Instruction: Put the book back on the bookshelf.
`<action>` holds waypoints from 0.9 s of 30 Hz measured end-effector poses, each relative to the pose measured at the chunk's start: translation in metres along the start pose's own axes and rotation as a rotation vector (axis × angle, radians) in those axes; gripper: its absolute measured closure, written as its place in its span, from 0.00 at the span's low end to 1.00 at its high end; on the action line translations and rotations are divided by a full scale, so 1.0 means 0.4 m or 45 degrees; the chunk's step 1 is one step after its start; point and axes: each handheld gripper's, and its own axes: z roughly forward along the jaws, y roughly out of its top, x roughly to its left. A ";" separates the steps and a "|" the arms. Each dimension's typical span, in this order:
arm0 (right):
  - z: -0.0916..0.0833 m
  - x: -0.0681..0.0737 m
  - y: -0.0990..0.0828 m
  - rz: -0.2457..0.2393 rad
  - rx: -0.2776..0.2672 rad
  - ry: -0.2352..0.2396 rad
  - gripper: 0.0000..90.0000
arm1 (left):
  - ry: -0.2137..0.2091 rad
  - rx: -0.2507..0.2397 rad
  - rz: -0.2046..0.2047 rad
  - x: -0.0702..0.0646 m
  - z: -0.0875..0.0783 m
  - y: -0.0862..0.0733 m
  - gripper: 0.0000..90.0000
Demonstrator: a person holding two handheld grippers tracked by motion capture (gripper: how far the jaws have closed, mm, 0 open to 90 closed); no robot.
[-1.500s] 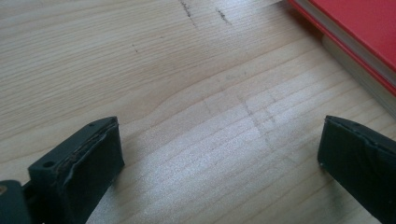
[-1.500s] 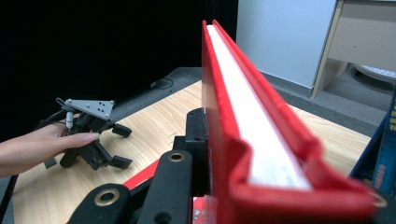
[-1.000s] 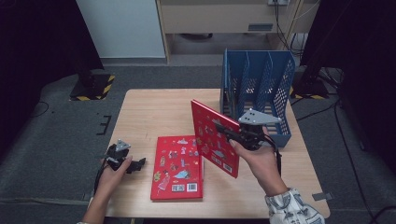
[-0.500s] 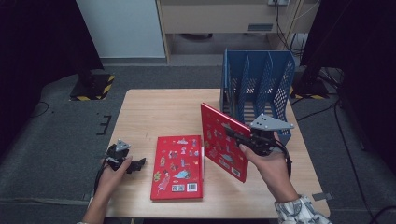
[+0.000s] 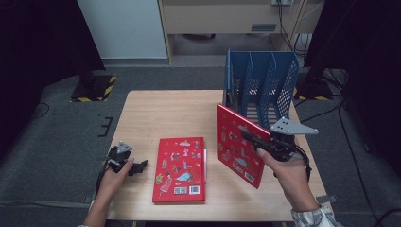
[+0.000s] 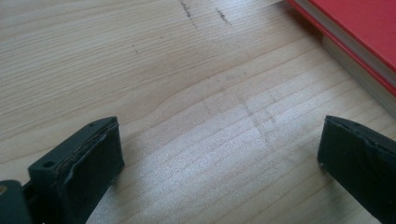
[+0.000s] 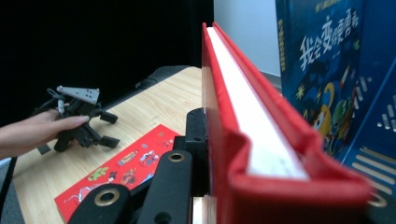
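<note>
Right gripper: at about 4 o'clock on the counter, carried in the person's right hand; its fingers are clamped on the edge of the held red book. In the right gripper view one black finger lies flat against the cover of that book.
Held red book: stands upright on its lower edge, tilted, at 3 to 4 o'clock on the counter, its illustrated cover facing 9 o'clock; the back of it leans toward the blue file rack. In the right gripper view its white page block runs away from the camera between the two red covers.
Blue file rack: at 1 to 2 o'clock, at the far right edge of the counter, with perforated dividers standing upright. The right gripper view shows a dark blue book with white and yellow lettering standing in it, just beside the held red book.
Flat red book: lies cover up at 6 o'clock on the counter, well apart from the rack and near the held book's lower corner.
Left gripper: at 8 o'clock near the counter's front left corner, in the person's left hand, pointing toward the flat red book; its fingers stand wide apart over bare wood, nothing between them.
Flat red book, in the left gripper view: its corner and page edge show at 1 o'clock, apart from the fingers.
</note>
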 end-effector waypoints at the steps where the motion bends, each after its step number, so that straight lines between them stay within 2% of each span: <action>1: -0.005 0.000 0.006 0.000 -0.004 -0.001 0.88 | 0.000 0.000 0.000 0.000 0.000 0.000 0.00; 10: -0.051 -0.006 0.070 -0.006 -0.037 -0.031 0.88 | 0.000 0.000 0.000 0.000 0.000 0.000 0.00; 18: -0.081 -0.031 0.118 -0.003 -0.053 -0.088 0.88 | 0.000 -0.006 -0.007 -0.001 0.001 0.000 0.00; 27: -0.106 -0.070 0.150 0.031 -0.063 -0.151 0.88 | 0.001 -0.006 -0.006 -0.001 0.001 0.000 0.00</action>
